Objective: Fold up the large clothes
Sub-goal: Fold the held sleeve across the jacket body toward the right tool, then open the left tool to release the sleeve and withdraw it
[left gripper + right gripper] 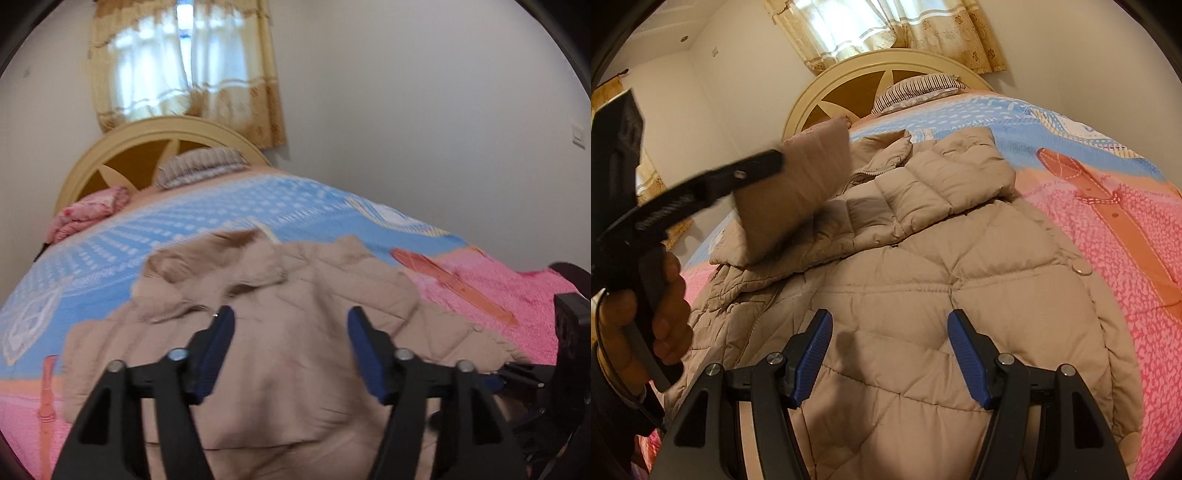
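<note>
A beige quilted puffer jacket [953,273] lies spread on the bed, collar toward the headboard, one sleeve folded across its chest [942,177]. My right gripper [890,350] is open just above the jacket's lower body. My left gripper [291,343] is open over the jacket [295,295] in the blurred left wrist view. In the right wrist view the left gripper [775,162] shows from the side at the left. It touches the other sleeve [798,188], which stands lifted off the bed. I cannot tell from that view whether it grips the sleeve.
The bed has a blue and pink quilt [1108,229], a round cream headboard [849,70], a striped pillow [919,88] and a pink bundle [88,210]. A curtained window [184,70] is behind. Walls close in on the sides.
</note>
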Demonstrator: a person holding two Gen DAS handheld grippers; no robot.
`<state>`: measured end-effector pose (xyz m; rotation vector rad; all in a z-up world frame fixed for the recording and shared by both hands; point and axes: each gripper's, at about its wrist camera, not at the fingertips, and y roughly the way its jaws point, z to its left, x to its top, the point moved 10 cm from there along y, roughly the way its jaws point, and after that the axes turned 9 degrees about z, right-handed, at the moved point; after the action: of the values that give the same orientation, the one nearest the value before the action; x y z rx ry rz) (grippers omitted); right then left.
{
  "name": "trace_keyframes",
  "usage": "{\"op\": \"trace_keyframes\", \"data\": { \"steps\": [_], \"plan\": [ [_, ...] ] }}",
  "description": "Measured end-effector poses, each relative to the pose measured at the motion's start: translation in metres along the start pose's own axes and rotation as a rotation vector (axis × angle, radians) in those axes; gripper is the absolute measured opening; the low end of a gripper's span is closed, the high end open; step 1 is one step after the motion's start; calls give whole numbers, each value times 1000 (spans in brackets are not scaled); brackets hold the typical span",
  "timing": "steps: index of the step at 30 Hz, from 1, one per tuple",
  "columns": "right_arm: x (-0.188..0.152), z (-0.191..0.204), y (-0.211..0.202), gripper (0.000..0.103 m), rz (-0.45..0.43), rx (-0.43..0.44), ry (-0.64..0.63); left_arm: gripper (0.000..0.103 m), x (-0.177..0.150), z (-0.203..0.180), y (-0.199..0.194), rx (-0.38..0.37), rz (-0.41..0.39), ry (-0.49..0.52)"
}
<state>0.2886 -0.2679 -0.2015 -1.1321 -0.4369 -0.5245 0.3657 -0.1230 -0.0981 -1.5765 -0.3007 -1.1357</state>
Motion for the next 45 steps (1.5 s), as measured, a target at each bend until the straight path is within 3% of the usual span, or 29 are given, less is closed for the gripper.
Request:
{"op": "trace_keyframes", "data": {
  "steps": [3, 5, 8, 11, 13, 18, 21, 26, 41, 45],
  "plan": [
    [0, -1, -1, 66, 1, -3, 6, 82, -1, 36, -6, 51, -12, -51],
    [0, -1, 1, 65, 9, -12, 5, 83, -4, 56, -5, 73, -11, -82],
    [6, 1, -9, 65, -15, -48, -5, 84, -15, 88, 3, 182, 27, -85],
    [29, 22, -25, 65, -47, -43, -50, 92, -26, 122, 22, 262, 69, -104],
    [49, 37, -25, 65, -40, -59, -79, 92, -33, 138, 40, 284, 112, -133],
    [95, 84, 16, 65, 15, -10, -110, 92, -57, 154, 83, 278, 224, -191],
    [101, 95, 56, 65, 60, -37, -135, 94, -73, 155, 102, 272, 271, -207],
    [87, 79, 107, 65, 149, -78, -97, 99, -81, 155, 106, 253, 271, -234],
    [71, 60, 131, 64, 151, -113, -117, 103, -87, 153, 111, 208, 284, -258],
    [70, 60, 131, 65, 150, -111, -115, 103, -82, 154, 102, 238, 279, -253]
  ]
}}
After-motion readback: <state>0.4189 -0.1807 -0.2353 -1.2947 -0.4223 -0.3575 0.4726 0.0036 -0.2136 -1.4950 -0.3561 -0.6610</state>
